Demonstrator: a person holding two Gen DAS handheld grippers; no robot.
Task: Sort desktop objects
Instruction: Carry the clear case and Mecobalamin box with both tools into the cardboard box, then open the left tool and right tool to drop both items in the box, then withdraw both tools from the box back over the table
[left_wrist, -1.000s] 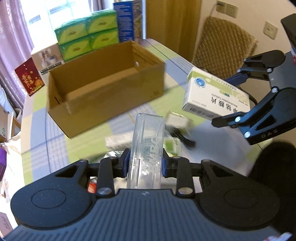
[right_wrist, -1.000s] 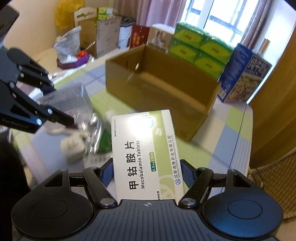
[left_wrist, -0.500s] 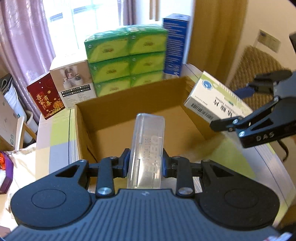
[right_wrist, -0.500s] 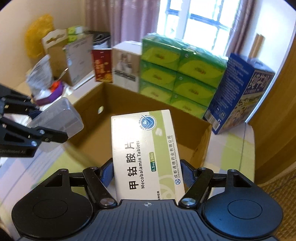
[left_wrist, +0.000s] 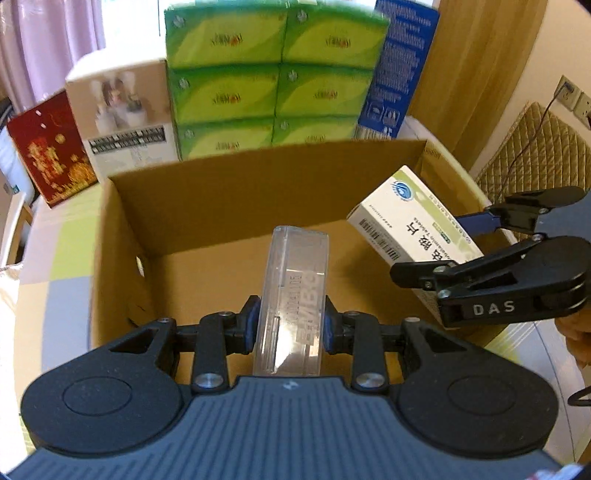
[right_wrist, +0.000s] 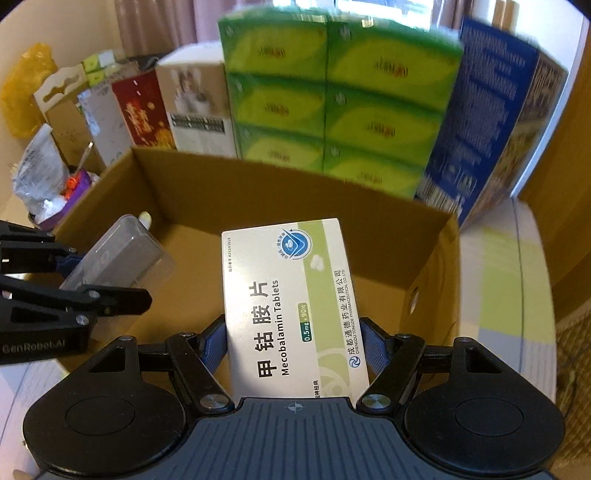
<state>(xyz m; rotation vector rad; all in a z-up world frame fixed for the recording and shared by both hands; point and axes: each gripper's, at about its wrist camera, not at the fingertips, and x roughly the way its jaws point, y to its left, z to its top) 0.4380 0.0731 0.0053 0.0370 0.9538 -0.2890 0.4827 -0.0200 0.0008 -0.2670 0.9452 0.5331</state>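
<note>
My left gripper (left_wrist: 290, 328) is shut on a clear plastic case (left_wrist: 293, 291), held over the near part of an open cardboard box (left_wrist: 229, 192). My right gripper (right_wrist: 291, 343) is shut on a white and green tablet box (right_wrist: 288, 306), also over the cardboard box (right_wrist: 258, 199), toward its right side. In the left wrist view the tablet box (left_wrist: 413, 218) and the right gripper (left_wrist: 461, 243) hang at the box's right wall. The right wrist view has the clear case (right_wrist: 118, 254) in the left gripper (right_wrist: 77, 277) at the left. The cardboard box's floor looks bare.
Behind the cardboard box stand stacked green tissue packs (left_wrist: 266, 81), a blue carton (left_wrist: 399, 70), a white carton (left_wrist: 125, 114) and a red one (left_wrist: 48, 147). A checked cloth (right_wrist: 506, 277) covers the table. Bags and clutter (right_wrist: 48, 177) lie at the far left. A woven chair (left_wrist: 539, 155) stands to the right.
Both grippers have carried their objects forward from over the table clutter until they hang above the open cardboard box, and both grips stayed shut.
</note>
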